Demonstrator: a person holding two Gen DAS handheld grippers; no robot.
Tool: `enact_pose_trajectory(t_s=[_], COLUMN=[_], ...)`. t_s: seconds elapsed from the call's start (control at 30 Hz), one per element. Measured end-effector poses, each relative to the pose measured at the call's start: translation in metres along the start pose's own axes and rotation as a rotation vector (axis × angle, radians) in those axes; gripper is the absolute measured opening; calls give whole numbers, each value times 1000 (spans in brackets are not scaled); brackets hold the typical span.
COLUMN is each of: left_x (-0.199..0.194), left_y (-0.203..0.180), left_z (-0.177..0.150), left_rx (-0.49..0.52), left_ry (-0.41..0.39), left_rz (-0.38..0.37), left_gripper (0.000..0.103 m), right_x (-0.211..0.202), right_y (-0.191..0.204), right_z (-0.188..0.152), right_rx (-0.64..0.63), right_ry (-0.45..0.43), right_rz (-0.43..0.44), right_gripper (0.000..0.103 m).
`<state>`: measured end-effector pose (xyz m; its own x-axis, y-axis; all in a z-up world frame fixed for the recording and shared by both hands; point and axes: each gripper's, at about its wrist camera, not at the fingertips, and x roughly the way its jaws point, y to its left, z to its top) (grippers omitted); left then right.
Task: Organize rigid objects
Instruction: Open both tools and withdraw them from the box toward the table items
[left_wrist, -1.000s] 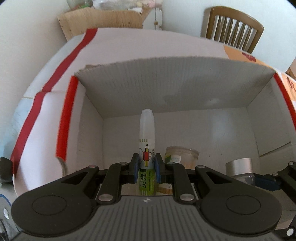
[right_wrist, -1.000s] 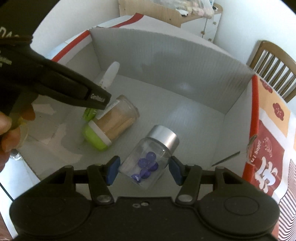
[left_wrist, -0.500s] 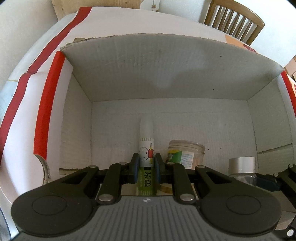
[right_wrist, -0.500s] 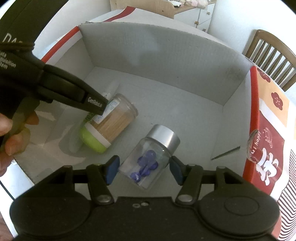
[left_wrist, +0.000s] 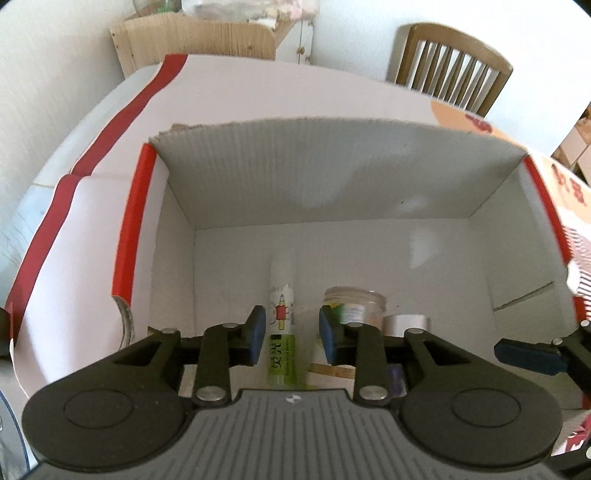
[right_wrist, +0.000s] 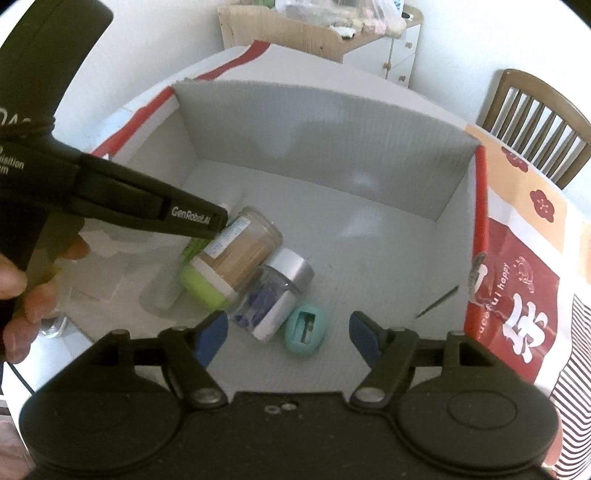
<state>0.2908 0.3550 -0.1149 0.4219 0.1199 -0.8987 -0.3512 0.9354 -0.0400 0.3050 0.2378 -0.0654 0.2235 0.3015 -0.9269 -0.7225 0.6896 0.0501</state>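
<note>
Since a second ago both our grippers have let go: our left gripper, then clamped on the glue bottle, is opening and stands narrowly parted, its blue pads on either side of the bottle and clear of it, while our right gripper, then close about the clear jar of blue beads, is opening too and stands wide with nothing pressed between the pads. All the things lie on the floor of the white cardboard box: the glue bottle at the left, the toothpick jar with its lime-green lid just beside it, the silver-capped clear jar touching that one, and a teal pencil sharpener just beside the clear jar. We read "GenRobot.AI" on the left gripper's finger in the right wrist view, and "useful happy" on the box's red flap; the glue label carries a pencil cartoon and green characters too blurred for us to read
</note>
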Motion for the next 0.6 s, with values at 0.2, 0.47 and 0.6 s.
enact_pose_trajectory(t_s=[0.2, 0.47, 0.6], left_x=[-25, -69, -91], left_y=[-11, -27, -36], left_z=[-6, -25, -37], left_rx=[9, 45, 61], left_ry=[-51, -134, -179], left_rz=[-10, -22, -19], left_gripper=[30, 30, 30], right_x=[-26, -60, -78], right_y=[-6, -12, -17], right_z=[-8, -25, -36], right_rx=[21, 42, 45], right_ry=[-45, -104, -133], right_rz=[14, 44, 59], right_gripper=[74, 76, 78])
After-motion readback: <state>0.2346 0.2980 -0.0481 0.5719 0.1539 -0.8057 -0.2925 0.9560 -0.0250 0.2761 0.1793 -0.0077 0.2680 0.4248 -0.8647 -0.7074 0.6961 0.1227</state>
